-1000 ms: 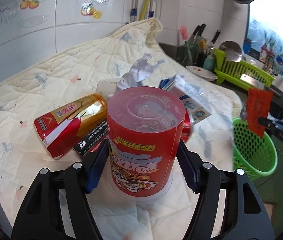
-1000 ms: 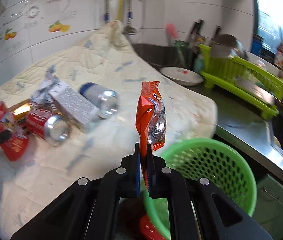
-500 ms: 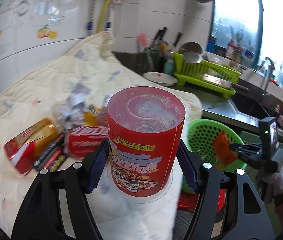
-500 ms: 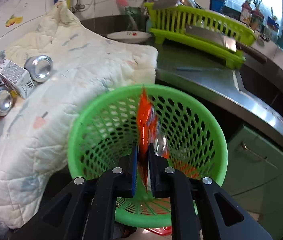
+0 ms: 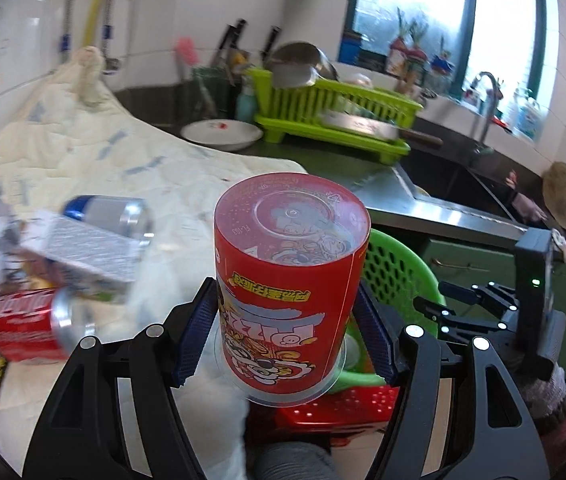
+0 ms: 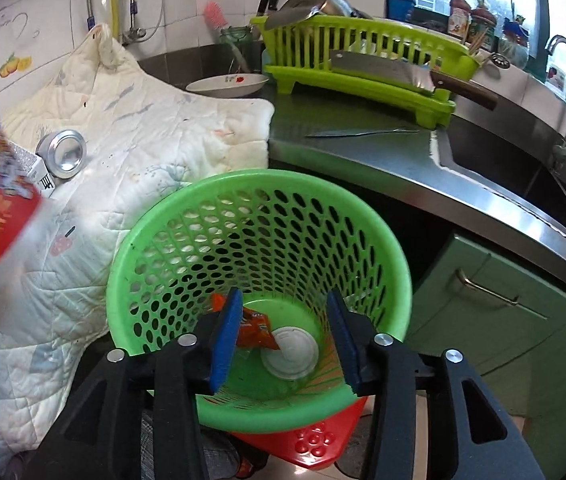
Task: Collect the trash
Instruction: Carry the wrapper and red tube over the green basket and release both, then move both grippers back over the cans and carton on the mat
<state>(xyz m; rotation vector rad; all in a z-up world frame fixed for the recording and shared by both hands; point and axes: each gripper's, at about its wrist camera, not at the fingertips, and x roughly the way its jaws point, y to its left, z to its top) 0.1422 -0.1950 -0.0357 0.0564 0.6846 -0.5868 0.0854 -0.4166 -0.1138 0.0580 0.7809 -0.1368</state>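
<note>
I count one red cup [image 5: 289, 280] between my left pads. Left of it: three cans [image 5: 27, 324], one grey box [image 5: 91, 252]. Under my right gripper: one green basket [image 6: 259, 200], holding one orange wrapper [image 6: 255, 330] and one round white lid [image 6: 291, 352].

**Where my two eyes sit**

My left wrist eye looks forward and down along my fingers, close over the cream quilted cloth [image 5: 83, 160], towards the green perforated plastic basket [image 5: 399, 264]. My right wrist eye peers steeply down into that basket [image 6: 259, 216], near its rim. Both share basket, cloth and the lime-green plastic dish rack [image 5: 335, 116] [image 6: 363, 60].
</note>
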